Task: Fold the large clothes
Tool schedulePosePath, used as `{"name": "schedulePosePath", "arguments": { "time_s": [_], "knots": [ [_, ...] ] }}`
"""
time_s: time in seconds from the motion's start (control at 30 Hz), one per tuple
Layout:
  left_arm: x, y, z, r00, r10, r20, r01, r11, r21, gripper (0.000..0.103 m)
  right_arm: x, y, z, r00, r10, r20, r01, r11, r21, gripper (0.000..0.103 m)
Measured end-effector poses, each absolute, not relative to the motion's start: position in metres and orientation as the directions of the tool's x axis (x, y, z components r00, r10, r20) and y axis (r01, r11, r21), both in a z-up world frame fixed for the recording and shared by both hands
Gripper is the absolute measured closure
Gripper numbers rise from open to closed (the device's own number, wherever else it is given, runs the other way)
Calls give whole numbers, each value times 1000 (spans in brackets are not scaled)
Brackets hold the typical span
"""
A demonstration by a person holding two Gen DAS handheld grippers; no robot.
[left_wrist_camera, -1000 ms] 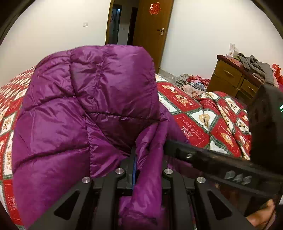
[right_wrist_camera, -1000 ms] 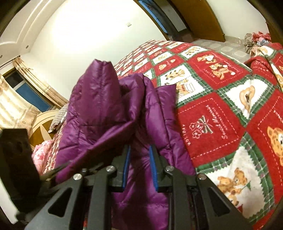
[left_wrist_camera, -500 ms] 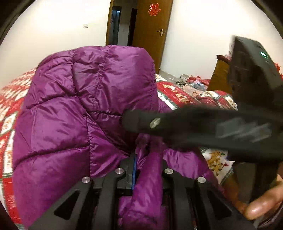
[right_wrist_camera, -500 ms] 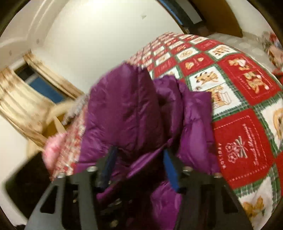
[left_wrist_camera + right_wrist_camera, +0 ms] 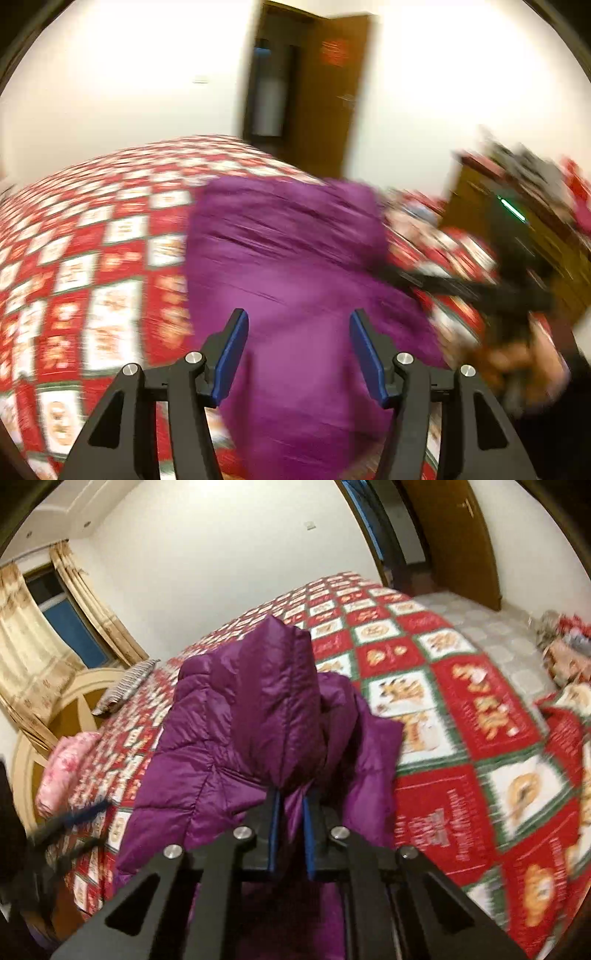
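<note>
A purple quilted down jacket lies bunched on the red patterned bedspread. My left gripper is open and empty, its blue pads spread wide just above the jacket. The left wrist view is motion-blurred. My right gripper is shut on a fold of the jacket and holds it raised over the bedspread. The right gripper also shows in the left wrist view, at the jacket's right edge. The left gripper shows blurred at the left edge of the right wrist view.
A brown door and a dark doorway stand behind the bed. A wooden dresser with clothes on it is at the right. Pillows, a headboard and a curtained window are at the bed's far end.
My left gripper let go of the jacket fold, opened wide and pulled back and up. My right gripper opened briefly, then closed on a jacket fold and lifted it.
</note>
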State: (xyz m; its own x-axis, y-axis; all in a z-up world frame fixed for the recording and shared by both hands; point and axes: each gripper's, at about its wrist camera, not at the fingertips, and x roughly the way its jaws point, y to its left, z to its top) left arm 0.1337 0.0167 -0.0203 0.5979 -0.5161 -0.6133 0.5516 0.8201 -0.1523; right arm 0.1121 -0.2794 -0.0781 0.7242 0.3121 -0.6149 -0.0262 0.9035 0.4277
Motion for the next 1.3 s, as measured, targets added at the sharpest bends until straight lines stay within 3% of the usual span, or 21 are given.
{"name": "schedulePosePath", "arguments": {
  "time_s": [0.13,0.27,0.47,0.5,0.57,0.73,0.87,0.97,1.2,1.3],
  "knots": [
    [188,34,-34,651,-367,-664,375,917,-139,45,106,-289,-89,706,245,-664,15,933,359,90],
    [201,10,-66,643,-320,-696,351,930,-103,45,105,-294,-104,694,198,-692,62,941,332,90],
    [185,-17,-91,744,-189,-640,301,951,69,44,112,-293,-113,668,139,-731,94,959,268,86],
    [185,-18,-91,745,-180,-643,301,950,81,44,114,-295,-114,665,132,-735,102,959,264,83],
    [188,-13,-88,727,-200,-657,318,946,64,44,112,-299,-109,663,118,-739,120,958,261,68],
    [200,14,-63,647,-314,-695,377,924,-67,44,81,-317,-71,744,82,-663,166,939,302,64],
    [226,17,-33,725,-249,-643,311,950,-17,41,91,-304,-23,800,99,-592,104,949,299,64],
    [251,2,-31,721,-192,-666,276,961,22,40,129,-290,-16,778,138,-613,89,941,326,64],
    [276,-26,-66,690,-126,-713,242,968,64,39,190,-279,-80,689,50,-723,233,929,286,69],
    [281,-34,-75,700,-90,-708,235,966,109,32,193,-278,-97,692,32,-721,227,938,260,69]
  ]
}}
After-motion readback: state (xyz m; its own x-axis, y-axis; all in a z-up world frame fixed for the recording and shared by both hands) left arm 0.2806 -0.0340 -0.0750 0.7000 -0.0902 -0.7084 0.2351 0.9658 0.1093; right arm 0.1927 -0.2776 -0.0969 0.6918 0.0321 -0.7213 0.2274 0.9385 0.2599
